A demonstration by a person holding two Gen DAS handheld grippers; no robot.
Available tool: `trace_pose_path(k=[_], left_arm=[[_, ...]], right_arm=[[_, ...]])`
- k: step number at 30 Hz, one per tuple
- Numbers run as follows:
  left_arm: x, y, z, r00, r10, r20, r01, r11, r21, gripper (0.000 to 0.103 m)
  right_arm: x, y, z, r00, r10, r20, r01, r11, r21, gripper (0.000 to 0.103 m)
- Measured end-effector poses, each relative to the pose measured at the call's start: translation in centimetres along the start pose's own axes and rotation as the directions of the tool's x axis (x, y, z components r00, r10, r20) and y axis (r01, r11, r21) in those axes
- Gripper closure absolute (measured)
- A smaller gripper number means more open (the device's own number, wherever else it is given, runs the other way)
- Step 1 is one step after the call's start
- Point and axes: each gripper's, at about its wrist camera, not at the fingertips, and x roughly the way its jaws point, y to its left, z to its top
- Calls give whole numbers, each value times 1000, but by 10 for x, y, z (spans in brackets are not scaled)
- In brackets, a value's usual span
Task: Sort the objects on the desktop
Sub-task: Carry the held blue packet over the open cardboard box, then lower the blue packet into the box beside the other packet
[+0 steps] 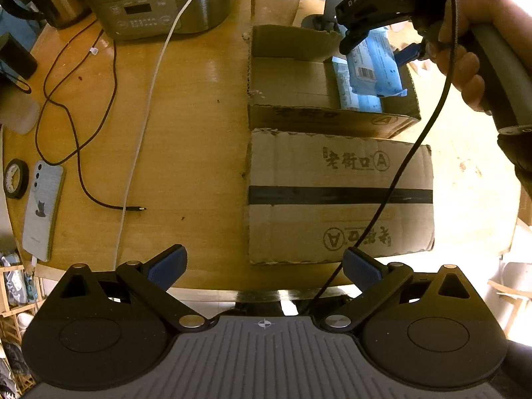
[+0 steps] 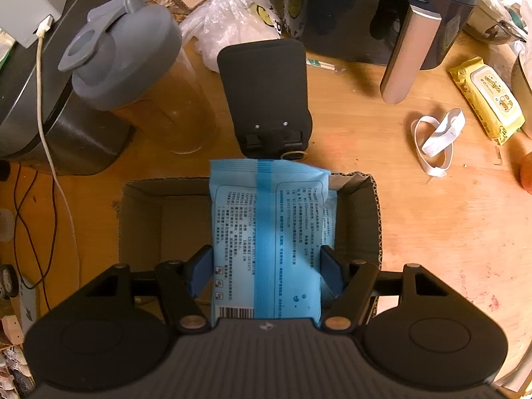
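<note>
My right gripper point(image 2: 266, 272) is shut on a blue wet-wipe pack point(image 2: 266, 232) and holds it over an open cardboard box point(image 2: 139, 219). In the left wrist view the right gripper point(image 1: 379, 43) hangs over the far box point(image 1: 289, 79) with the blue pack point(image 1: 375, 66) in its jaws; another blue pack point(image 1: 362, 103) lies in the box. My left gripper point(image 1: 264, 266) is open and empty, low at the table's near edge, in front of a closed taped cardboard box point(image 1: 339, 196).
A phone point(image 1: 41, 209), a tape roll point(image 1: 15, 178), a dark cable point(image 1: 79, 153) and a white cable point(image 1: 146, 99) lie left. A rice cooker point(image 1: 149, 0) stands at the back. A grey-lidded jug point(image 2: 133, 60), black stand point(image 2: 266, 96), air fryer point(image 2: 392, 16), yellow wipes point(image 2: 485, 96) and white band point(image 2: 439, 139) surround the box.
</note>
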Motion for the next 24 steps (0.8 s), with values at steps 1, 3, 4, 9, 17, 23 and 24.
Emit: trace_pose_path(k=[1,3,4,9,17,23,24], left_arm=[[0,1,0,1000,0,0,0,1000,-1,0],[0,2,0,1000,0,-1,0,1000,-3,0],[0,3,0,1000,1,-1,-1,1000,-3,0],[0,5,0,1000,1,-1,-1,1000,-5,0],[1,11,0,1000,4,-6,-4,1000,-13,0],[1,15,0,1000,4,-7,-4,1000,-16,0],[1,15,1,1000,4,-7,-4,1000,-16,0]], right_arm=[[0,1,0,1000,0,0,0,1000,0,37],[0,4,0,1000,2,0,-2,1000,-2,37],[1,5,0,1000,2,0,-2,1000,-3,37],[2,12,1,1000,6,-2,-6,1000,-9,37],[5,21,2,1000,10,-4,-10,1000,-13,37],[6,28,2,1000,11,-5,-11,1000,-15,37],[7,28,2,1000,11,-5,-11,1000,-14,37]])
